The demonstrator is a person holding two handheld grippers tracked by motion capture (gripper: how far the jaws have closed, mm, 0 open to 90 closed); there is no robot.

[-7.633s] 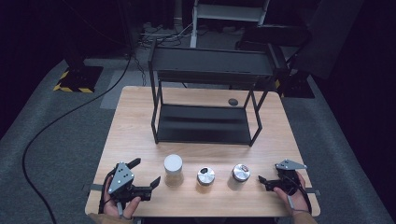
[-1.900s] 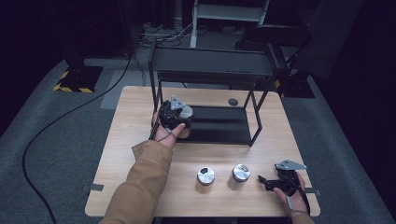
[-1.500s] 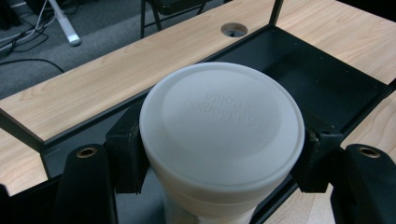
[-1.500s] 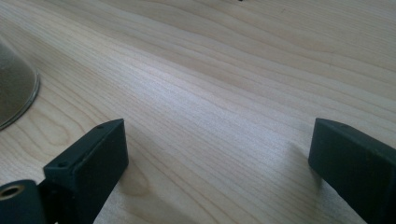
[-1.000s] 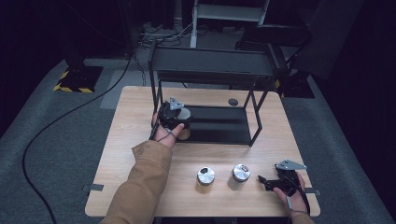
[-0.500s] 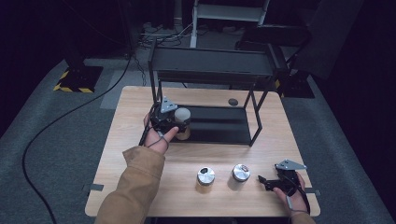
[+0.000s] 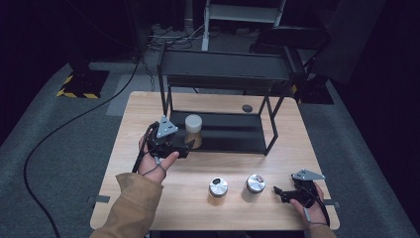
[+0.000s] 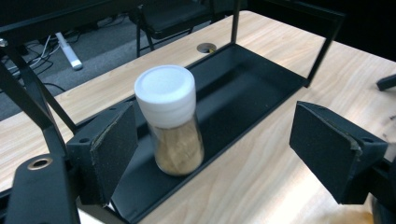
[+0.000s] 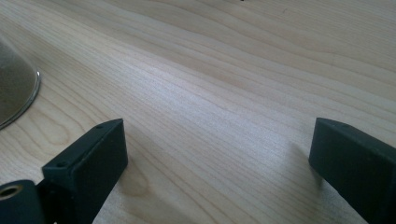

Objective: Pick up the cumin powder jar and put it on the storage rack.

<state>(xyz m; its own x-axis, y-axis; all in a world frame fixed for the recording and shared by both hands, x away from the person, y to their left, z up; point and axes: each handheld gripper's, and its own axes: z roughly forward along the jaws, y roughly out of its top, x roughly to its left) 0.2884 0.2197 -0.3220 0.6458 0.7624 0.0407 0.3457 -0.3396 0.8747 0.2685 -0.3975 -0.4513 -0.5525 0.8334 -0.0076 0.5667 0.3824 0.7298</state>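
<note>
High view: white-capped jar (image 7: pixel 193 130) stands upright on black rack's lower shelf (image 7: pixel 233 131), left end; left claw (image 7: pixel 185 147) just beside it. Two silver-lidded jars (image 7: pixel 218 187) on counter (image 7: pixel 277 163).

Left gripper view: jaws spread wide, jar free between.

Right gripper view: right claw (image 9: pixel 217 163) wide apart, empty, over bare wood.

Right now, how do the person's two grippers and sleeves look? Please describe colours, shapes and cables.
Both tools are black. The left gripper and the right gripper each carry a grey three-cornered plate on top. In the left gripper view the jaws are flat, black, blocky pads with slightly worn edges. A thin black cable trails along each hand. The left forearm wears a tan sleeve; a tan cuff also shows at the right wrist.
</note>
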